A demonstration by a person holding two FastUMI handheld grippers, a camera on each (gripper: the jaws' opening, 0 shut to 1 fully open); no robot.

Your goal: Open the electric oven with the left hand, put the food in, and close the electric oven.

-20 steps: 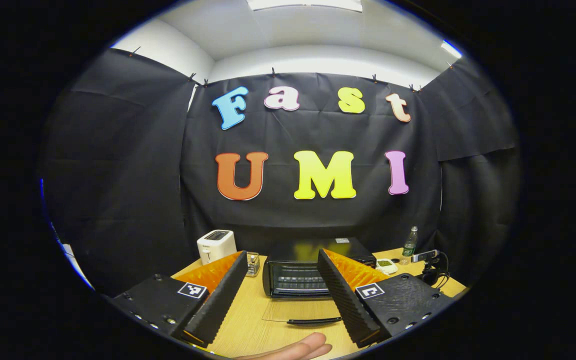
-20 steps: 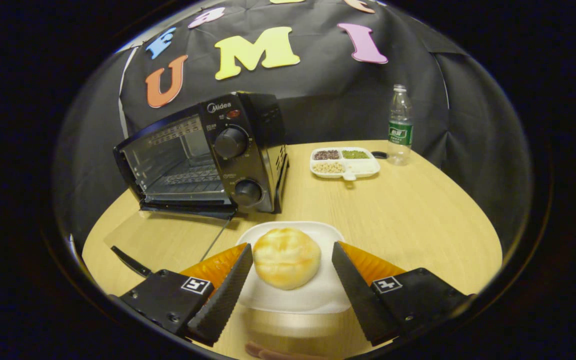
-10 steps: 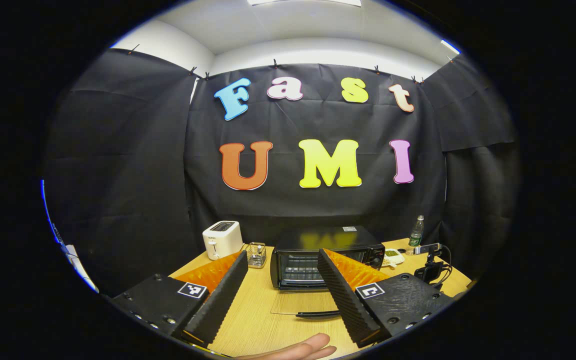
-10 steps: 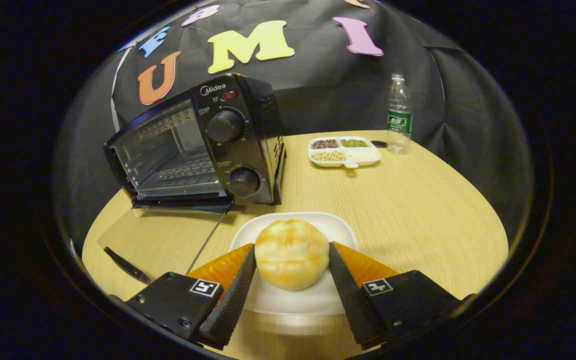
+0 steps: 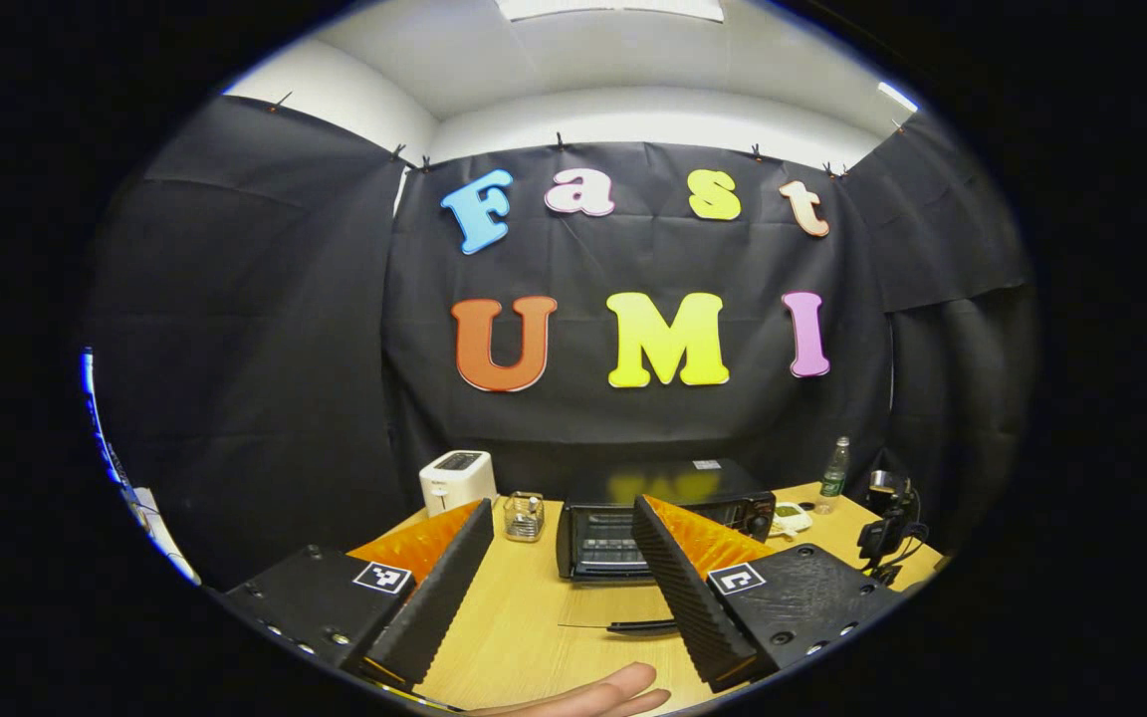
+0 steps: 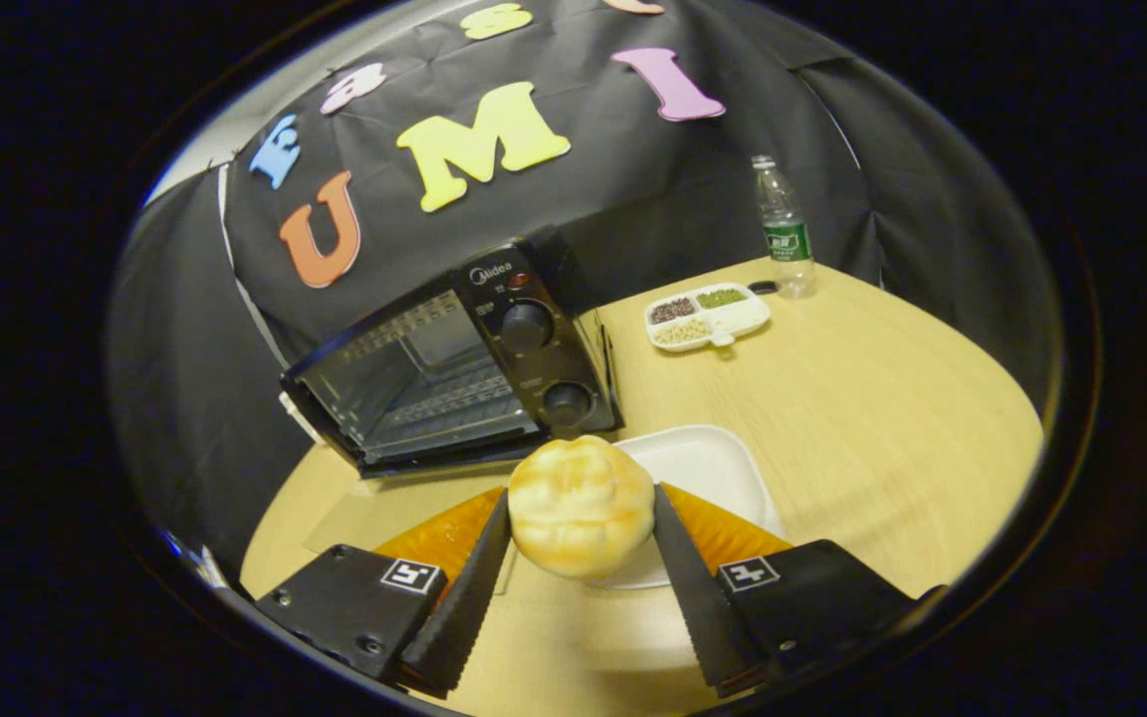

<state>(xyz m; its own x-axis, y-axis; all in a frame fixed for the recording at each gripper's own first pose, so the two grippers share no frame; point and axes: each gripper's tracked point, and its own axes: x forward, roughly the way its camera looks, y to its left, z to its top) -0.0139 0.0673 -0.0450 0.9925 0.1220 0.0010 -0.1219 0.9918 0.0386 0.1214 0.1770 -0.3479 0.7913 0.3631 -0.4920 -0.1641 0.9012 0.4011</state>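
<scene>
My right hand-held gripper (image 6: 581, 543) held the bun (image 6: 580, 505) pinched between both fingers, above the near edge of the white plate (image 6: 708, 468), which was bare. The bun was round and pale gold, with browner patches and a slightly cracked top. Just beyond it the oven (image 6: 464, 363) stood on the counter (image 6: 862, 418) with its glass door (image 6: 389, 508) dropped flat toward me, the wire rack showing inside and two knobs on the panel at its right side. Farther back sat a divided dish (image 6: 710, 317) with dark, green and pale beans in separate sections (one section looked bare), and a water bottle (image 6: 781, 231) stood upright just beside it.

My left hand-held gripper (image 5: 559, 588) was spread wide and held nothing, well back from the oven (image 5: 668, 513), whose lowered door handle (image 5: 641, 626) lay between the fingers. A white toaster (image 5: 457, 479) and a small glass jar (image 5: 524, 516) stood left of the oven. Fingertips of a hand (image 5: 588, 694) showed at the bottom edge.
</scene>
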